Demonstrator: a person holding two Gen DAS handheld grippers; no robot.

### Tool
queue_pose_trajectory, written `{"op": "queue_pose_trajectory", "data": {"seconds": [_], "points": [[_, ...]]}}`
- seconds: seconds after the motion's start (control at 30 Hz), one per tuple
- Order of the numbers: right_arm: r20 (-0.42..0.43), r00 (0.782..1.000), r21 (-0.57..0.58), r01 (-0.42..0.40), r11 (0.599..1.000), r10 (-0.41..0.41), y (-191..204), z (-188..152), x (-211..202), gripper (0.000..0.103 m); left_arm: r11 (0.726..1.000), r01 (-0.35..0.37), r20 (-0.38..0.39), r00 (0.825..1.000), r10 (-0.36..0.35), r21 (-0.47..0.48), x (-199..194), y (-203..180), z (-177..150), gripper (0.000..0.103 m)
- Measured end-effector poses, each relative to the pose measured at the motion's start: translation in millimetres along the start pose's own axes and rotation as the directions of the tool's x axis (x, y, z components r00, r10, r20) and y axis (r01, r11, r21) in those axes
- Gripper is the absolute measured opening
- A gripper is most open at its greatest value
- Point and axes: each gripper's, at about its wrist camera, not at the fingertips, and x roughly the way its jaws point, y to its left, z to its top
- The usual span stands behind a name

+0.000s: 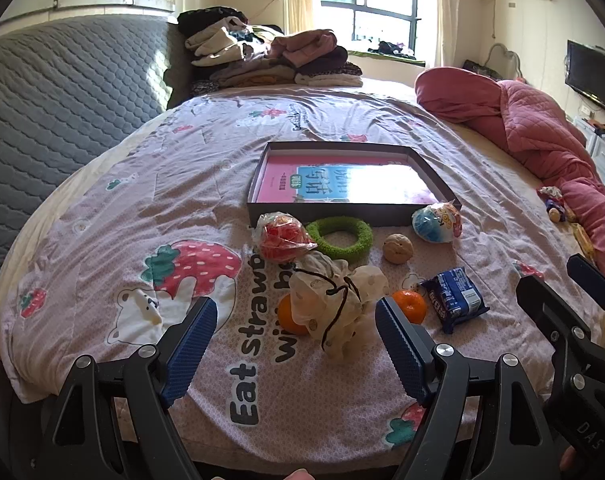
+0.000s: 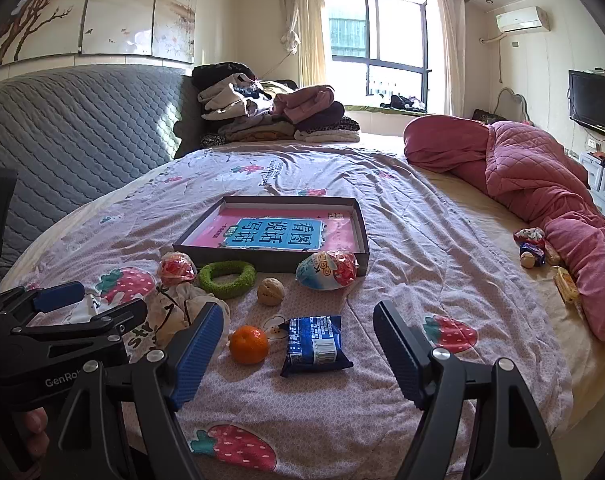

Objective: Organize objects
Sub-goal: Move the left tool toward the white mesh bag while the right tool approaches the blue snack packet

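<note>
A shallow dark box [image 1: 390,216] [image 2: 274,264] with a pink and blue book in it lies mid-bed. In front of it sit a red wrapped ball [image 1: 282,240], a green ring [image 1: 364,236], a walnut [image 1: 398,248] and an egg-shaped toy pack [image 1: 436,224]. Nearer are a dotted drawstring pouch [image 1: 334,304], two tangerines [image 1: 410,306] [image 1: 288,316] and a blue snack packet [image 2: 314,344]. My left gripper [image 1: 296,308] stands open just short of the pouch. My right gripper [image 2: 299,310] is open above the packet and holds nothing.
A strawberry-print sheet [image 2: 402,240] covers the bed. Folded clothes [image 2: 278,116] are piled at the far end, by a grey quilted headboard [image 2: 82,128]. A pink quilt [image 2: 542,184] lies along the right, with a few small snacks [image 2: 534,248] beside it.
</note>
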Motion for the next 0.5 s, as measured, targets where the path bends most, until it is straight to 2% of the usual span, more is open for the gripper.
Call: {"op": "queue_pose_trajectory", "data": {"seconds": [0.5], "points": [[-0.029,1.000,0.000,-0.003,1.000,0.003,-1,-6,8,0.077,1.000,0.010,-0.037,0.999,-0.010,-0.008,12,5,-7,0.082]]}}
